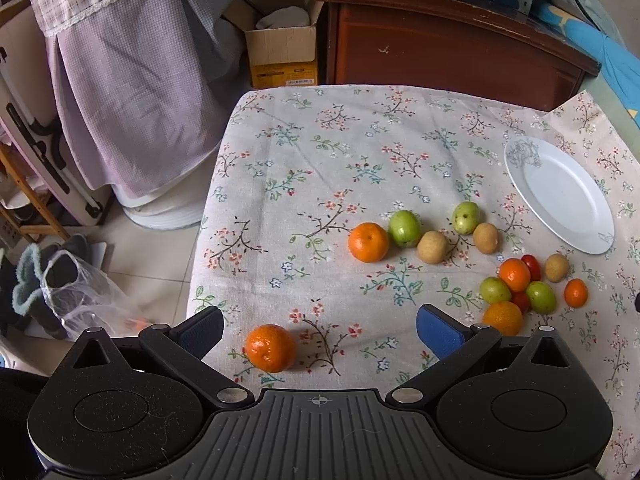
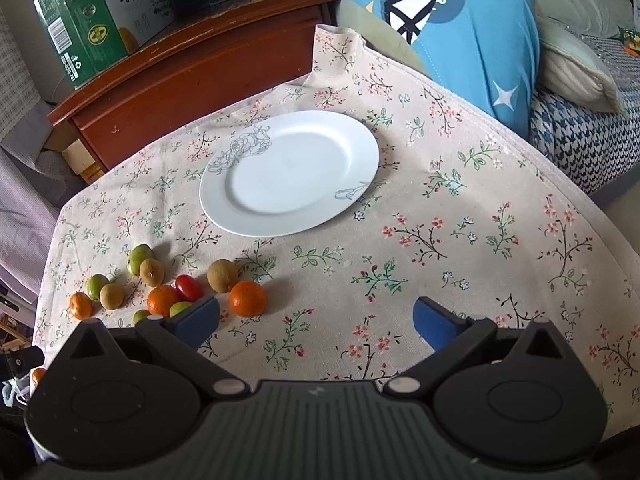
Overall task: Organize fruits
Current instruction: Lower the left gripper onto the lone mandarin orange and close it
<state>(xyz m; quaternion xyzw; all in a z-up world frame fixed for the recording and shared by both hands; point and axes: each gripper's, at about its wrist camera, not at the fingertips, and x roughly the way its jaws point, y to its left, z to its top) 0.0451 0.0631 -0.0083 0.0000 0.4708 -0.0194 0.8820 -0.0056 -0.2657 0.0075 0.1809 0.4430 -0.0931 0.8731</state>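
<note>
Fruit lies scattered beside a white plate (image 2: 289, 173); both grippers' jaws gape wide, empty.

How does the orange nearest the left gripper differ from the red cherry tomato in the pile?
The orange is bigger, with a dull, dimpled skin; the cherry tomato is small, red, smooth and shiny. The orange lies alone between the left gripper's open fingers, while the tomato sits packed against other fruits. Both rest on the floral tablecloth, off the plate.
</note>
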